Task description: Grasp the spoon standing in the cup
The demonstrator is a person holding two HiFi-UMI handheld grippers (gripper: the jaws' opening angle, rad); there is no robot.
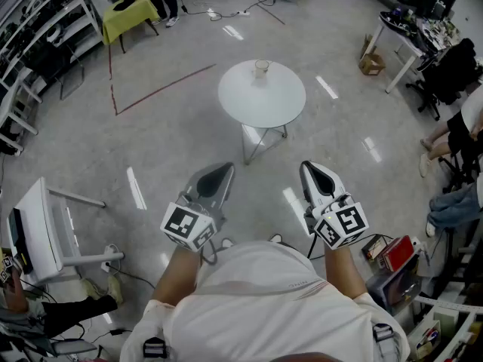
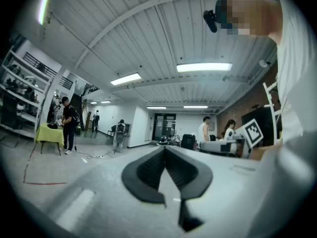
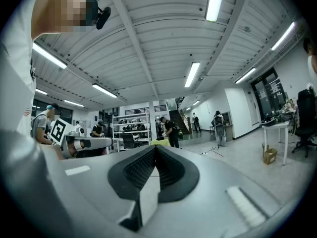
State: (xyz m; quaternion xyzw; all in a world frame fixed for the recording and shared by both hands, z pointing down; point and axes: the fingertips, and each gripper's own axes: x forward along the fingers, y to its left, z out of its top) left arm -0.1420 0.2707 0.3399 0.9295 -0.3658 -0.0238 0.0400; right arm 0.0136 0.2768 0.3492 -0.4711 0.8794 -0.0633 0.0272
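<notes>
In the head view a small pale cup (image 1: 261, 68) with a spoon standing in it sits at the far edge of a round white table (image 1: 262, 94). Both grippers are held close to the person's body, well short of the table. My left gripper (image 1: 223, 170) is shut and holds nothing; in its own view the jaws meet at the tip (image 2: 165, 148). My right gripper (image 1: 312, 167) is shut and empty too, with its jaws closed together in the right gripper view (image 3: 155, 147). Both gripper views point up at the ceiling and across the room, so neither shows the cup.
Bare grey floor lies between me and the table. A white stand (image 1: 45, 228) is at my left, a bag and boxes (image 1: 392, 253) at my right. A white desk (image 1: 404, 40) with a cardboard box stands far right, a yellow-green covered table (image 1: 128, 15) far left. Seated people are at the right edge.
</notes>
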